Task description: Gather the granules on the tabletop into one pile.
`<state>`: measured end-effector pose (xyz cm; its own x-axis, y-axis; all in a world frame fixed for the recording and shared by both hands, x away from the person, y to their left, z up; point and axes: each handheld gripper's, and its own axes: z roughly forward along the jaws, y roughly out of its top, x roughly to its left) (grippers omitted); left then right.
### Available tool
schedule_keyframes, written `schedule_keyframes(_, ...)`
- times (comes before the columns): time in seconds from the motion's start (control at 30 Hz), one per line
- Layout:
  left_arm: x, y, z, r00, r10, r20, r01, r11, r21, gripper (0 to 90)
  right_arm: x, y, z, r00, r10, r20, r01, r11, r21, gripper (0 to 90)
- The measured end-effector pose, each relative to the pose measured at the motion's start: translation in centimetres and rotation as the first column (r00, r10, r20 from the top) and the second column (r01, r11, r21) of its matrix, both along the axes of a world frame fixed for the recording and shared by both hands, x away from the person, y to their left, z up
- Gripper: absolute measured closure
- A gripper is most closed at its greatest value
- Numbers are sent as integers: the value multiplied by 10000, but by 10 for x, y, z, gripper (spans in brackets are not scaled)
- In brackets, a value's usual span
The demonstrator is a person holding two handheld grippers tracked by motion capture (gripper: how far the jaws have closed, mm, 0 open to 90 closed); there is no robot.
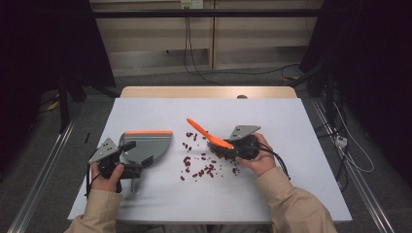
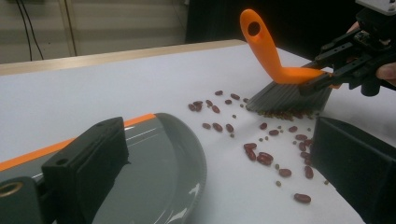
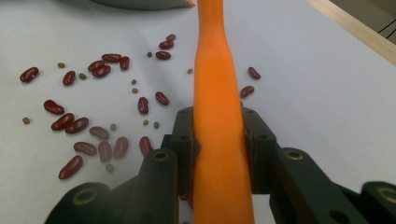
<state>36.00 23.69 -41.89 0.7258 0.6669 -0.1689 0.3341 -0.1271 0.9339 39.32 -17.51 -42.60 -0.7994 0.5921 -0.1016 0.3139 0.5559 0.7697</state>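
Brush (image 2: 280, 79): orange handle pinched between right gripper (image 3: 219, 135) jaws, bristles down on tabletop (image 1: 272, 194) amid red beans (image 1: 199, 167), ready for sweeping. Dustpan (image 1: 145, 143) lies ahead of brush, mouth facing beans; left gripper (image 1: 119, 160) jaws clamp its handle, steadying it.

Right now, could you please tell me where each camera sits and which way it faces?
High view: above the person's side, facing forward and down on the table; both forearms, left gripper, right gripper.
Left gripper view: rides the left gripper, looks over the dustpan toward the beans and brush; own jaws show.
Right gripper view: rides the right gripper, looks along the brush handle; own jaws clamp it.
All three share brush, beans, dustpan.
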Motion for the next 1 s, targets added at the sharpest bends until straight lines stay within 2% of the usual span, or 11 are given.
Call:
schedule_keyframes(0.1, 0, 0, 0, 10000, -8, 4, 8, 10000, 3, 41, 0, 0, 2, 9999, -104, -54, 105, 9995, 308, 713)
schedule_keyframes(0.2, 0, 0, 0, 10000, 15, 3, -15, 10000, -28, 41, 1, -1, 3, 9999, -136, 48, 135, 9996, 260, 713)
schedule_keyframes(0.33, 0, 1, 0, 10000, 66, 1, -66, 10000, -51, 41, 11, -6, 9, 9993, -376, 22, 373, 9958, 833, 713)
schedule_keyframes(0.4, 0, 1, 0, 10000, 27, -2, -27, 10000, -32, 41, 16, -6, 14, 9986, -498, 156, 482, 9944, 941, 714)
schedule_keyframes(0.5, 0, 1, 0, 10000, 19, -4, -19, 10000, -30, 41, 23, -5, 17, 9980, -569, 267, 542, 9942, 925, 713)
schedule_keyframes(0.57, 0, 1, 0, 10000, 52, -12, -52, 10000, -58, 41, 36, -3, 17, 9963, -742, 429, 702, 9935, 896, 713)
schedule_keyframes(0.73, 1, 2, 0, 10000, 82, -52, -83, 9999, -98, 41, 60, 6, 7, 9942, -949, 500, 918, 9939, 610, 713)
schedule_keyframes(0.77, 1, 2, 0, 10000, 82, -52, -83, 9999, -98, 41, 60, 6, 7, 9942, -949, 500, 918, 9939, 610, 713)
schedule_keyframes(0.8, 1, 2, 0, 9999, 88, -54, -89, 9999, -91, 41, 70, 10, 4, 9931, -1040, 550, 1008, 9932, 590, 714)
schedule_keyframes(0.83, 1, 2, 0, 9999, 88, -54, -89, 9999, -91, 41, 70, 10, 4, 9931, -1040, 550, 1008, 9932, 590, 714)
schedule_keyframes(1.0, 1, 3, -1, 9999, 117, -76, -118, 9998, -139, 41, 92, 24, 2, 9888, -1096, 1011, 1068, 9937, 328, 714)
